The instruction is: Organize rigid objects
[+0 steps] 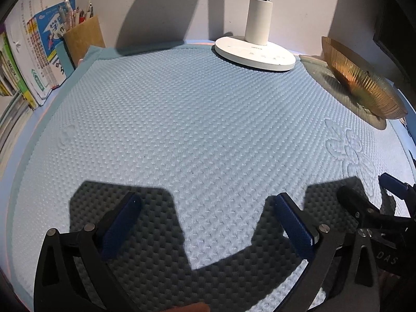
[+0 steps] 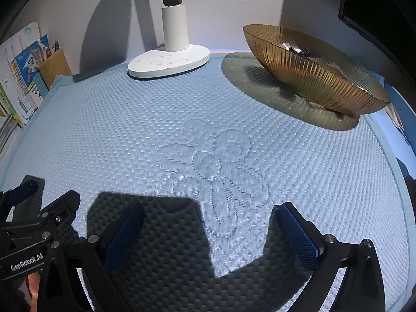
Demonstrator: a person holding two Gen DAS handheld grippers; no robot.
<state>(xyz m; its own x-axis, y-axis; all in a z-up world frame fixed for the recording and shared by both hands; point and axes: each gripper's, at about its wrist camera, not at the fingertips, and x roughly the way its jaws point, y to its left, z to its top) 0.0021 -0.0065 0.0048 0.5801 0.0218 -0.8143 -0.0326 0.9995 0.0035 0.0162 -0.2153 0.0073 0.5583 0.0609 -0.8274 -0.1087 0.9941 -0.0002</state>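
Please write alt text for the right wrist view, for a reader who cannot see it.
The right gripper, jaws open and holding nothing, hovers over a blue textured mat with a stitched flower. Behind stand a white lamp base and a ribbed amber bowl.

Lamp (image 1: 256, 52) – books (image 1: 31, 59) – pens (image 1: 75, 13)

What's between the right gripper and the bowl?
Only bare blue mat, with its stitched flower midway; no loose object. The right wrist view shows it: right gripper open, amber bowl far right by the lamp.
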